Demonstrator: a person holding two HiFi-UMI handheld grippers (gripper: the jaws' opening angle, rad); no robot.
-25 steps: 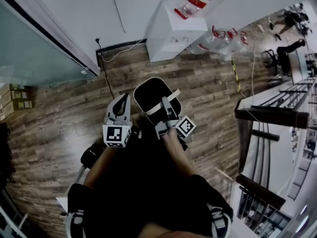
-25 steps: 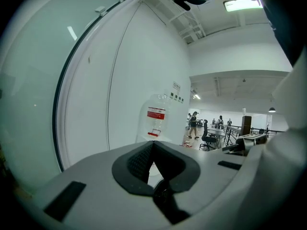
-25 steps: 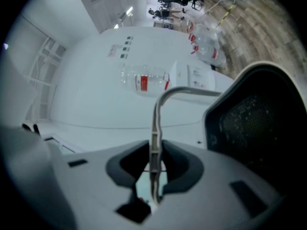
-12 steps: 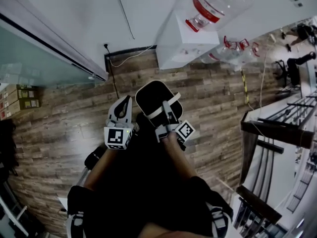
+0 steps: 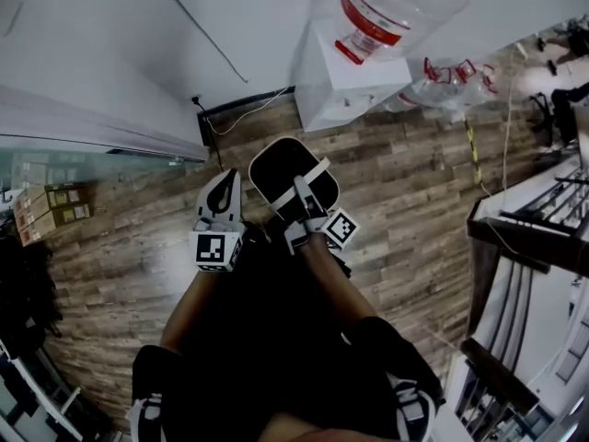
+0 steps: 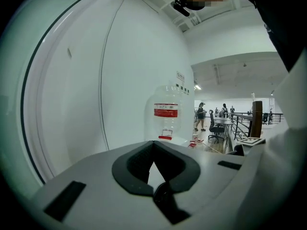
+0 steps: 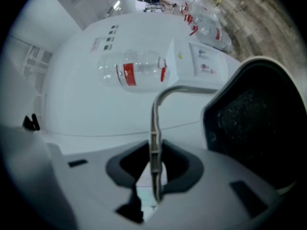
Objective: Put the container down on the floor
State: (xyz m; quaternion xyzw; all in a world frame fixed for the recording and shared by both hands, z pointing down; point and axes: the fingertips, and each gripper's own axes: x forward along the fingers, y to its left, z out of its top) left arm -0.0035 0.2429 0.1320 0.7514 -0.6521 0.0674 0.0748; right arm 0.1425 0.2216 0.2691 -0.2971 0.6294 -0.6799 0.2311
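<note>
The container is a black bin with a white rim and a white bail handle, and it hangs above the wooden floor in the head view. My right gripper is shut on that handle. In the right gripper view the thin handle runs upright between the pads, with the bin's dark body to the right. To the bin's left my left gripper carries nothing, and its fingers meet at a point. The left gripper view shows only the wall beyond the left gripper.
A white water dispenser with a clear bottle stands against the wall ahead. Empty bottles lie on the floor to its right. A socket and cable are on the skirting, cardboard boxes at left, a railing at right.
Both grippers and the hanging bin have travelled over the floor towards the wall and dispenser. The grip on the handle is unchanged.
</note>
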